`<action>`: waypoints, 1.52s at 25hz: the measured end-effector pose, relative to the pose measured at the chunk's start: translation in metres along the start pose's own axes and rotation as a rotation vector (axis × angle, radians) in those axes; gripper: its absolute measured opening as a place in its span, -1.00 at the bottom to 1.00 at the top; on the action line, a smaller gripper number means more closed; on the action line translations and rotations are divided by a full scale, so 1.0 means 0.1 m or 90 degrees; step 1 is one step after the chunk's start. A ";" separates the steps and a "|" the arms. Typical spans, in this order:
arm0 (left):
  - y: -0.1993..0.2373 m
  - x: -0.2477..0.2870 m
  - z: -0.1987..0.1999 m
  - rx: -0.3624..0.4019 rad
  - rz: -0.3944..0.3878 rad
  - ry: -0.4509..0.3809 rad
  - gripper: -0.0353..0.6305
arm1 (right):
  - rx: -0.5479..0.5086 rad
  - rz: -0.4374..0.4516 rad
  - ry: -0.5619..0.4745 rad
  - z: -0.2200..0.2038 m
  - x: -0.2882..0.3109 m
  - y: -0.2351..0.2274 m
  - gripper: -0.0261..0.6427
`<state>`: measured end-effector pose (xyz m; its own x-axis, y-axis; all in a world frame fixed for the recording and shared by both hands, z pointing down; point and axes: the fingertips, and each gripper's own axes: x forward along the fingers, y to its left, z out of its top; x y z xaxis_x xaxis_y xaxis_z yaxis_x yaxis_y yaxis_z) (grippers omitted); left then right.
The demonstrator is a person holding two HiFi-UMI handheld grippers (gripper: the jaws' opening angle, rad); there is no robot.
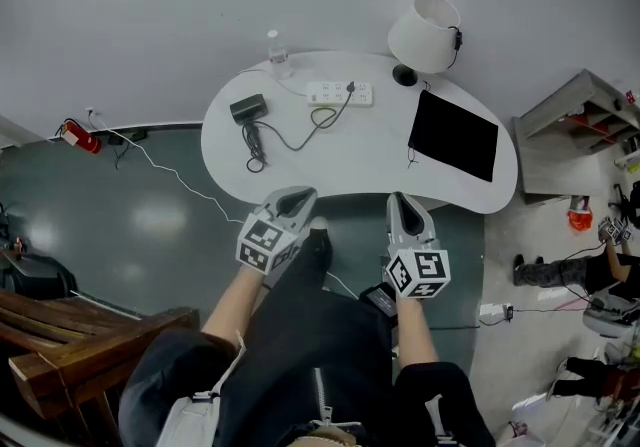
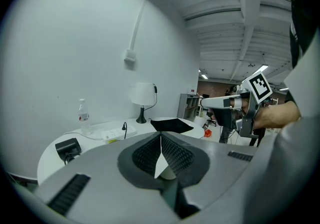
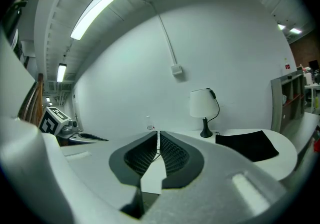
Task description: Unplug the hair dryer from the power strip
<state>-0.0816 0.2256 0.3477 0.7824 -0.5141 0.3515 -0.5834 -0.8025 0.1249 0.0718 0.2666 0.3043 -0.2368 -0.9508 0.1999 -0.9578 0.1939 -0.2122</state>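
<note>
Hair dryer lies at the far left of the surface, its cord running to a plug in the power strip, which stretches from 9 to 3 o'clock. We hold the left gripper and right gripper at the near edge, fingers pressed together, empty. The plug sits at 1 o'clock from the left, 11 o'clock from the right, roughly equally far.

- Power strip lies far on the desk; black plug inserted.
- Hair dryer lies left of it.
- Left claw and right claw hover at the near edge.
</note>
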 end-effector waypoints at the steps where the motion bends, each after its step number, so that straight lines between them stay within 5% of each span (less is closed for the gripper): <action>1: 0.07 0.08 0.02 -0.001 -0.003 0.003 -0.85 | 0.000 -0.001 0.002 0.02 0.09 -0.04 -0.90; 20: 1.54 1.28 0.46 -0.015 -0.029 0.041 -0.85 | -0.023 -0.006 0.048 0.43 1.94 -0.60 -0.90; 38: 1.93 1.54 0.36 -0.031 -0.037 0.046 -0.85 | -0.053 0.003 0.074 0.43 2.43 -0.69 -0.86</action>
<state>-0.0656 -0.0190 0.3921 0.7988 -0.4427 0.4074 -0.5486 -0.8139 0.1912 0.0877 0.0118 0.3262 -0.2546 -0.9161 0.3096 -0.9655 0.2230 -0.1343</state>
